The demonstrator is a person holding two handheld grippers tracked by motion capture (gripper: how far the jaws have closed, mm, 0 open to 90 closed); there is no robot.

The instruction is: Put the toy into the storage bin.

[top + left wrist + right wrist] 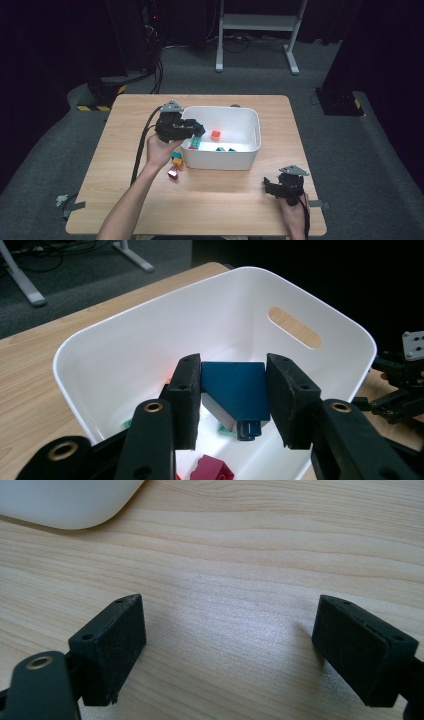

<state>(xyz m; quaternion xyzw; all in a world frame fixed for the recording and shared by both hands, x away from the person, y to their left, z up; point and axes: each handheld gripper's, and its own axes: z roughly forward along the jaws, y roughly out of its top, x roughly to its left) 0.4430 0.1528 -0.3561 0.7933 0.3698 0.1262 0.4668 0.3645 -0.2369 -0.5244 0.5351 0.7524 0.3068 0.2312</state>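
Note:
My left gripper (232,400) is shut on a dark blue block (235,390) and holds it over the left end of the white bin (100,365). In the high view that gripper (196,131) hangs above the bin's (250,157) left rim with the teal-blue block (196,141) in its jaws. An orange block (216,135) and small teal pieces (225,149) lie inside the bin. A dark red block (212,470) lies on the bin floor below the jaws. My right gripper (269,186) rests on the table at the front right, open with nothing between its pads (112,645).
Three loose blocks lie on the wooden table (225,200) just left of the bin: a teal one (176,155), an orange one (178,163) and a dark red one (173,174). The other gripper (405,380) shows beyond the bin's right rim. A corner of the bin (65,500) shows in the right gripper view.

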